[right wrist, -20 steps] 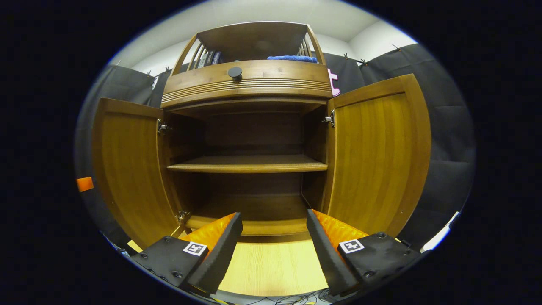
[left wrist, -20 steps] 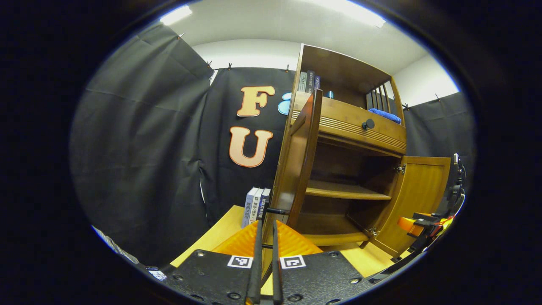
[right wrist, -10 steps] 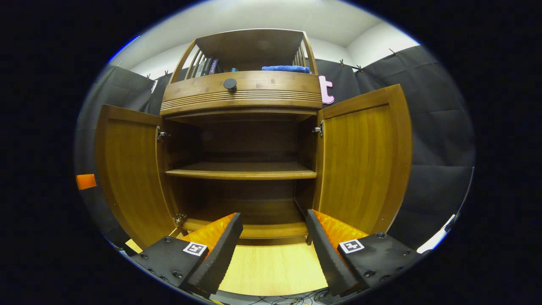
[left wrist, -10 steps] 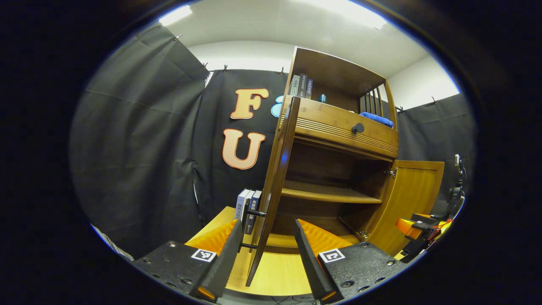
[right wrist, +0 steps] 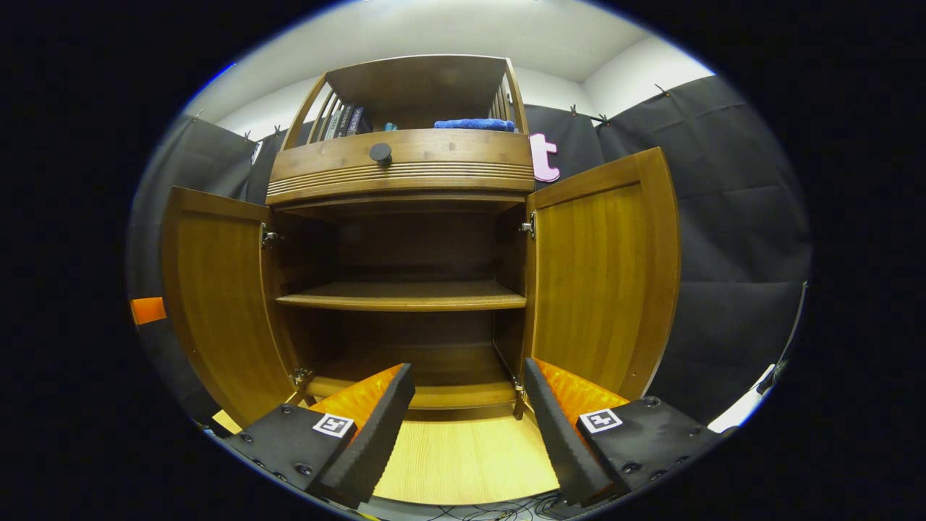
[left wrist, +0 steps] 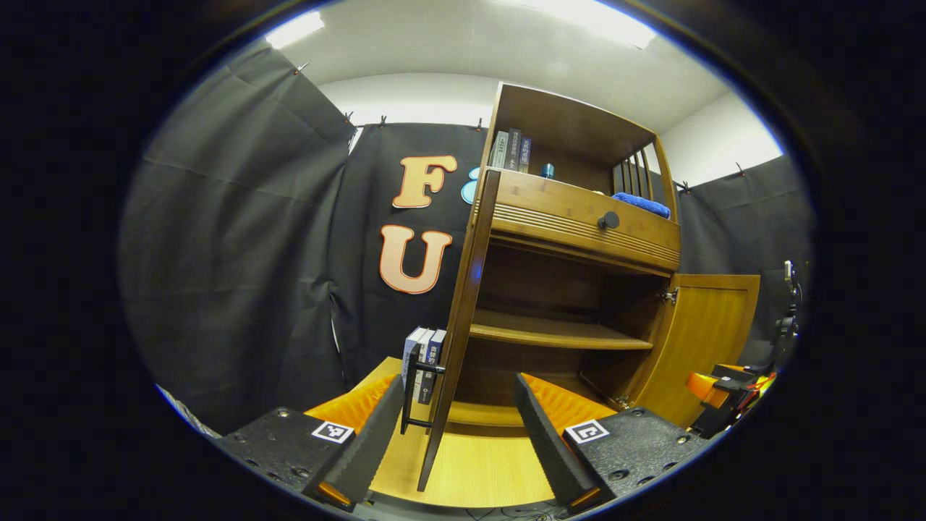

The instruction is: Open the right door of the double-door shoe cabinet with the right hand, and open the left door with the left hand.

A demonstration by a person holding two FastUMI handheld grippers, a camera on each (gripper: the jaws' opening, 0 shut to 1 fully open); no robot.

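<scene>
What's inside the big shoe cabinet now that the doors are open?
Inside the shoe cabinet there is one wooden shelf with nothing on it, and the bottom board looks bare too. The tongs cover part of that board, and the back corners are too dark to tell.

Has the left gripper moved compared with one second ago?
Yes. The left gripper has opened, released the left door handle and drawn back from the cabinet.
</scene>
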